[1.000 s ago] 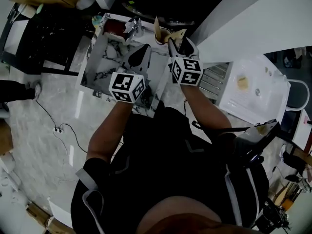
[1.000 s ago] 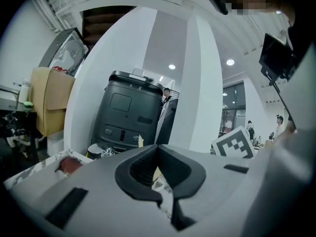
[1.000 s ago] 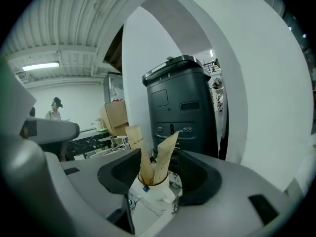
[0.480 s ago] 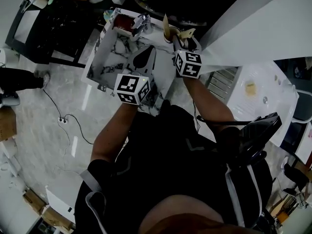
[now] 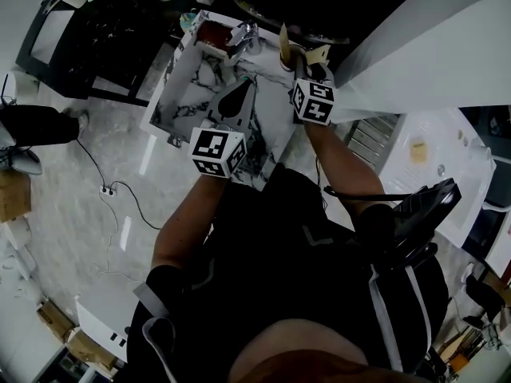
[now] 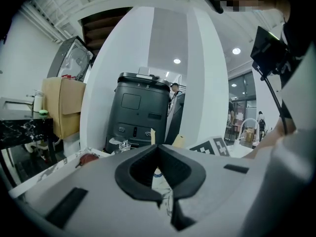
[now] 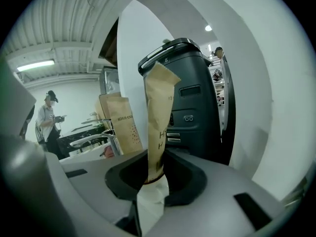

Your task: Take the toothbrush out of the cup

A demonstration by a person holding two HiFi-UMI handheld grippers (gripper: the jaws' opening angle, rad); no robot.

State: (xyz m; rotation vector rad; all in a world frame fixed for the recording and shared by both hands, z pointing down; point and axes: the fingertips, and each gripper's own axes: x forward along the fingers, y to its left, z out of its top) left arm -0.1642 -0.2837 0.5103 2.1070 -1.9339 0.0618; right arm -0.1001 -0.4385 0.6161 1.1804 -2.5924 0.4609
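Right now the right claw (image 7: 150, 181) has just been closing and pinches the paper-wrapped toothbrush (image 7: 159, 117) between its pads. The wrapper stands upright and rises well above them, with the white cup (image 7: 150, 204) just below. To its left, the left claw (image 6: 160, 180) hovers pressed together and empty over the marble table (image 5: 192, 86).

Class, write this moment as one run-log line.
phase: grasp | right gripper: jaws just closed onto paper-wrapped toothbrush, gripping it | left gripper: jaws shut, empty
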